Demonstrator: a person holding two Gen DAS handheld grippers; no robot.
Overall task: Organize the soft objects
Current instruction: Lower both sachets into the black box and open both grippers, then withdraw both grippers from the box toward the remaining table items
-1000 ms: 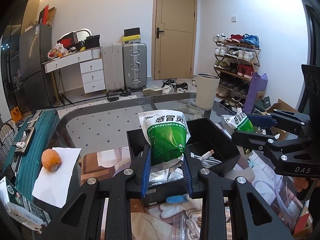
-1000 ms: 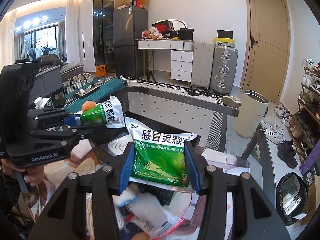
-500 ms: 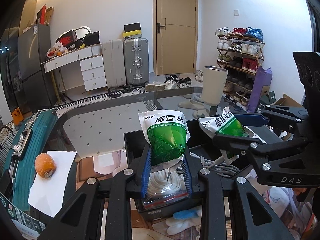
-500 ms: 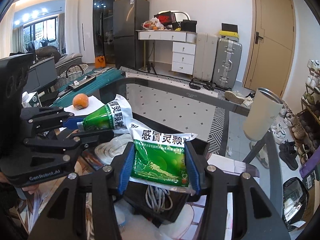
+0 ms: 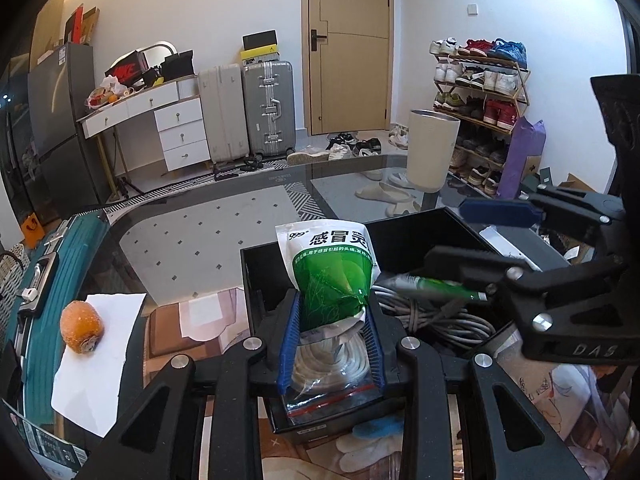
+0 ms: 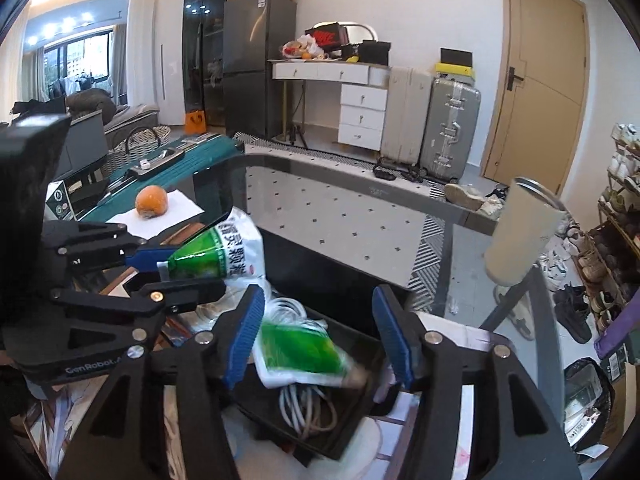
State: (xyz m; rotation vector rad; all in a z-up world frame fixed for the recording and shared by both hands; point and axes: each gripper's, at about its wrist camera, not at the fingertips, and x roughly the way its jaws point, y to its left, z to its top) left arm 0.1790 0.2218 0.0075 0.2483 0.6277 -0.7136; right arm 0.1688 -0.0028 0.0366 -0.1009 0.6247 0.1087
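Left hand-held gripper (image 5: 331, 334): you've got it clamped narrow on a green-and-white sachet (image 5: 334, 270), blue pads pressing both its sides, the packet standing upright above the fingers.
Held sachet, seen from the right wrist: it pokes out of your left hand-held gripper (image 6: 188, 272), off to the left of your right one and level with its fingertips.
Right hand-held gripper (image 6: 320, 334): your fingers are spread wide, nothing between the blue pads, nothing touching them.
Second sachet (image 6: 300, 354): it's lying blurred in the black bin (image 6: 352, 336), below and between your right fingertips, resting on the coiled white cable (image 6: 308, 404).
Same sachet, left wrist view: a blurred green streak (image 5: 430, 283) just right of your left fingertips, under the right hand-held gripper (image 5: 468, 236).
Black bin from the left: its wall (image 5: 408, 236) sits directly ahead of your left fingers, grey cable (image 5: 432, 316) inside.
Bagged white cord (image 5: 330, 368): right beneath your left fingers.
Orange fruit (image 5: 81, 327): well left of your left hand-held gripper, on white paper (image 5: 96, 364) on the glass surface (image 5: 224, 236).
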